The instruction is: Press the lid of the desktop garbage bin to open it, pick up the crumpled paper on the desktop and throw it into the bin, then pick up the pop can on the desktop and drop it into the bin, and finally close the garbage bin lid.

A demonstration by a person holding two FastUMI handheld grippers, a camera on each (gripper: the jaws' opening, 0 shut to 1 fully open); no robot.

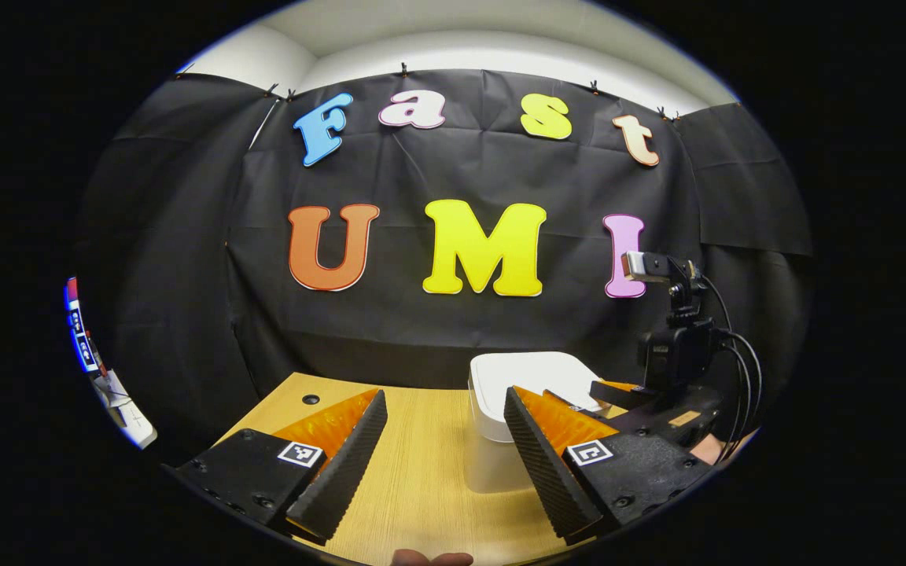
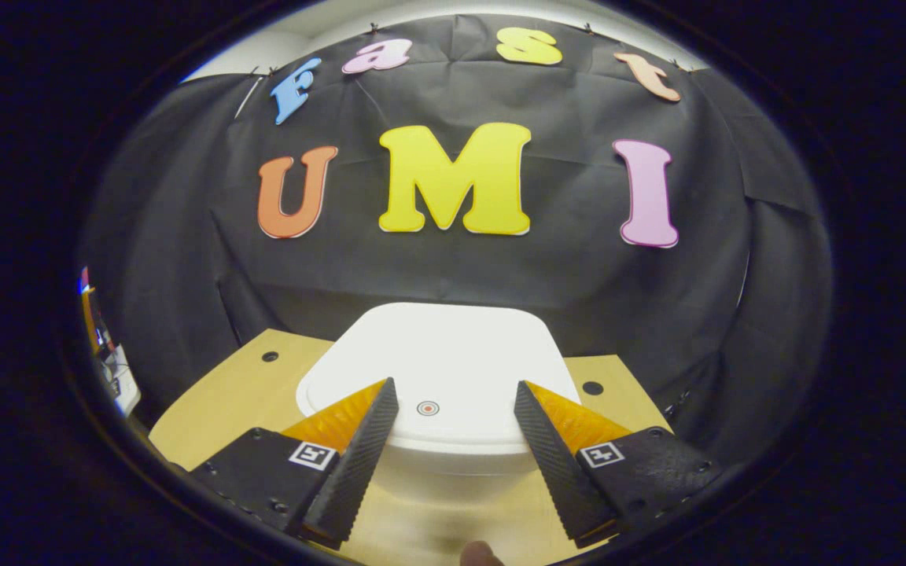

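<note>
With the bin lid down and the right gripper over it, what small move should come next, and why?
Probably lower the right gripper straight down to press the lid near its small round mark. The garbage bin looks shut, the fingers stand open on either side of the mark, and the left gripper hangs open beside the bin.

In the left gripper view, the left gripper [image 1: 445,401] has its right finger in front of the white plastic desktop bin [image 1: 500,440], hiding the bin's right side and part of its lid. Beyond that finger, the right gripper [image 1: 610,389] reaches over the bin; its fingertips are mostly covered, so how far apart they stand cannot be told. At the far left edge, a bright screen-like object [image 1: 79,326] is too small and warped to identify.

In the right gripper view, the right gripper [image 2: 457,389] covers the lid's two near corners, and the bin's body below is blurred. A fingertip [image 2: 478,554] is cut off at the bottom edge.
</note>
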